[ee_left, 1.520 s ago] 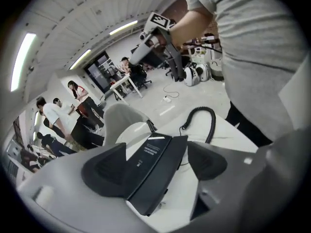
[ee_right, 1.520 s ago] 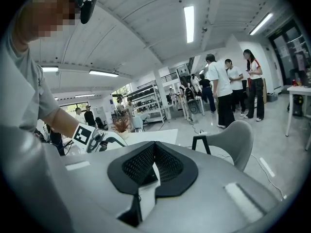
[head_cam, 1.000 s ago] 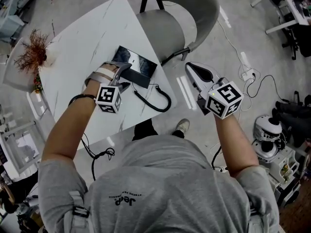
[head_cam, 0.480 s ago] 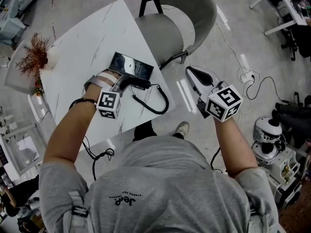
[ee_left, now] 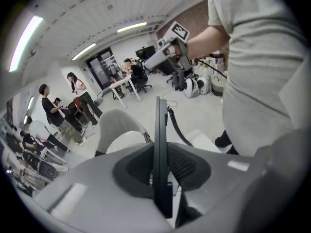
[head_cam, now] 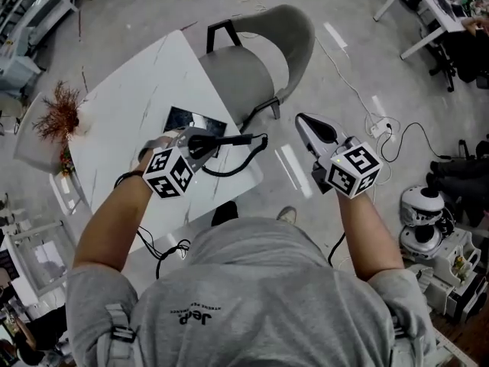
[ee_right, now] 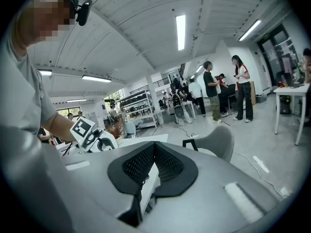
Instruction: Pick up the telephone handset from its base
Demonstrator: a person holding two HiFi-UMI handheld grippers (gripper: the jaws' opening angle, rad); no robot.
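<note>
The black telephone handset (head_cam: 223,139) hangs clear of its dark, glossy base (head_cam: 189,118), which lies on the white table (head_cam: 122,98). My left gripper (head_cam: 200,141) is shut on the handset. In the left gripper view the handset (ee_left: 161,144) stands edge-on, pinched between the two pads. Its coiled cord (head_cam: 246,159) loops from the handset's far end back toward the table edge. My right gripper (head_cam: 304,122) is off the table to the right, above the floor. Its jaws are shut with nothing in them, the pads (ee_right: 146,160) meeting.
A grey chair (head_cam: 267,52) stands just beyond the table's right corner. A dried plant (head_cam: 57,113) sits at the table's left end. A power strip and cables (head_cam: 386,121) lie on the floor to the right. Several people stand in the background.
My left gripper closed on the handset and lifted it off the base, up and to the right, with the cord trailing. The right gripper drifted slightly upward.
</note>
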